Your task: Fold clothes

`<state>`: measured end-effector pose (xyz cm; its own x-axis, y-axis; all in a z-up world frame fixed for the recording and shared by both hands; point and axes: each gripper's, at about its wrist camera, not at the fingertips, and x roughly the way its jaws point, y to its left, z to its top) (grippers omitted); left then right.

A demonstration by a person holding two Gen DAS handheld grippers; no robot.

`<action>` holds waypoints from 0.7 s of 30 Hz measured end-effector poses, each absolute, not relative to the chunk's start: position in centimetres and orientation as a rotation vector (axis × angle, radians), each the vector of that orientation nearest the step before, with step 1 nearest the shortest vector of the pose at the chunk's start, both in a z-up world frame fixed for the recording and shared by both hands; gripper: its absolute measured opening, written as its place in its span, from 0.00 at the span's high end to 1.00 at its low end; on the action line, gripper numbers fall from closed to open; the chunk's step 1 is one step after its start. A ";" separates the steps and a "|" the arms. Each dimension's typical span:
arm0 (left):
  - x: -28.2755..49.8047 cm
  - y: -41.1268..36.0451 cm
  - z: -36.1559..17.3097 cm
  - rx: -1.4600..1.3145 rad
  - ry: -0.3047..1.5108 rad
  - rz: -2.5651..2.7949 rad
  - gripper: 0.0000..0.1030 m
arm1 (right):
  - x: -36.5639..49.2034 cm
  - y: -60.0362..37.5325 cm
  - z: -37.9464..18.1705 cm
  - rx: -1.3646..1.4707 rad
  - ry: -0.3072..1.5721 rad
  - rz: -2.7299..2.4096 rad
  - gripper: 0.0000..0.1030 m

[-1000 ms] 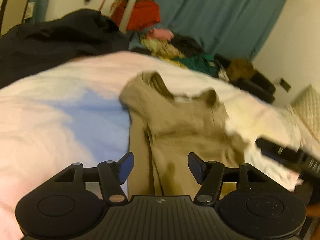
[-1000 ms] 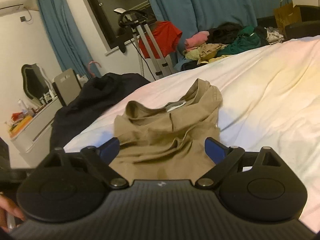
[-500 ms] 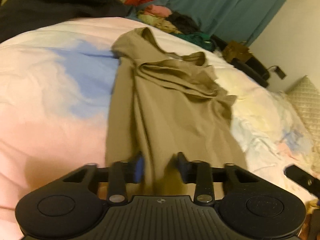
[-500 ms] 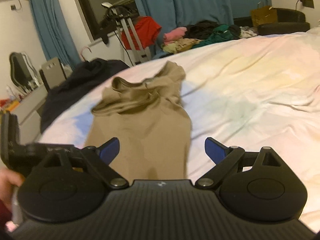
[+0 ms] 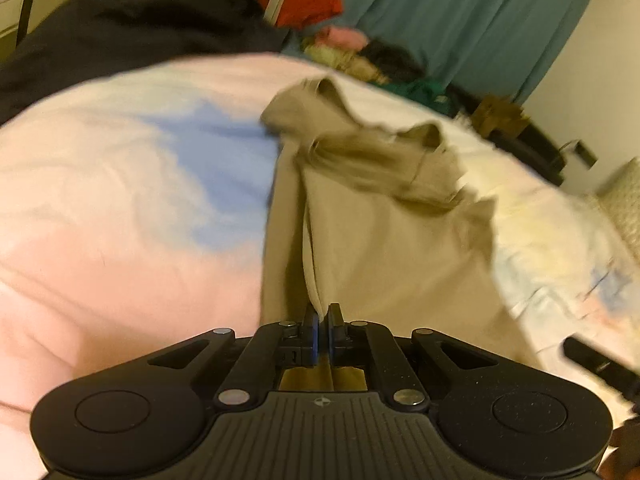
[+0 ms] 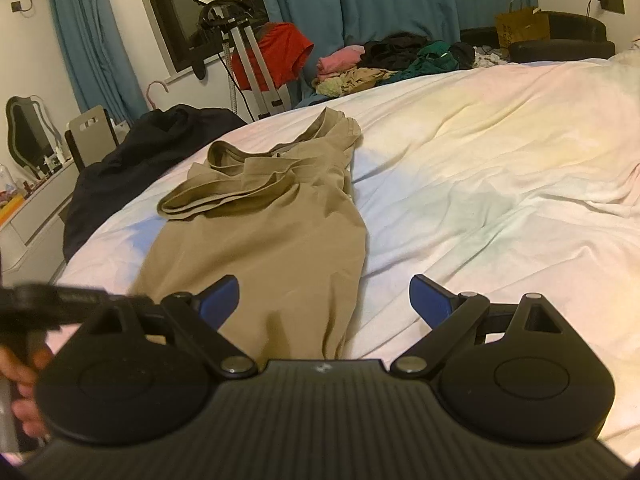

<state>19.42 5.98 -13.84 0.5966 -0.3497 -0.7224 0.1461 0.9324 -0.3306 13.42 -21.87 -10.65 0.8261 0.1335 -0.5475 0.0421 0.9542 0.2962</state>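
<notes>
Low over the bed, left gripper (image 5: 323, 334) pinched tight on the near edge of the tan shirt (image 5: 384, 240), a fold of cloth caught between the blue pads. Right gripper (image 6: 324, 300) also low and level, fingers spread wide apart, nothing between them, the shirt's near end just under and ahead of the left finger (image 6: 218, 302).

In the left wrist view only: the pinch up close, very blurry, plus the tip of the right gripper (image 5: 600, 366) at the right edge. In the right wrist view only: sharp and clear, the whole shirt (image 6: 264, 236) lying long and narrow on the pastel bed sheet (image 6: 500, 184), collar end far away and bunched up; also the left gripper (image 6: 48, 304) and a hand (image 6: 24, 384) on its grip at the left edge.

Farther off, a dark blanket (image 6: 136, 160) at the bed's far left corner. Beyond that, a heap of clothes (image 6: 392, 64) and blue curtains (image 6: 400, 0).
</notes>
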 end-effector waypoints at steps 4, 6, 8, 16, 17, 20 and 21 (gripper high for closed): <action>19.1 6.2 -13.8 -0.247 0.898 -0.267 0.74 | 13.6 -21.6 -10.8 0.300 0.603 0.052 0.09; 18.5 6.7 -12.9 -0.292 0.906 -0.247 0.60 | 13.5 -21.5 -10.6 0.293 0.599 0.056 0.09; 17.7 7.2 -12.0 -0.336 0.907 -0.227 0.52 | 13.5 -21.3 -10.4 0.284 0.592 0.059 0.09; 13.8 6.8 -9.8 -0.550 0.880 -0.320 0.34 | 13.5 -20.7 -10.0 0.268 0.590 0.085 0.09; 14.0 6.7 -10.5 -0.587 0.909 -0.335 0.36 | 13.5 -20.6 -10.0 0.265 0.590 0.087 0.09; 14.7 6.7 -12.6 -0.663 0.996 -0.337 0.38 | 13.4 -20.4 -10.0 0.262 0.594 0.088 0.09; 15.0 6.8 -13.3 -0.680 1.021 -0.325 0.39 | 13.5 -20.4 -10.0 0.261 0.595 0.089 0.09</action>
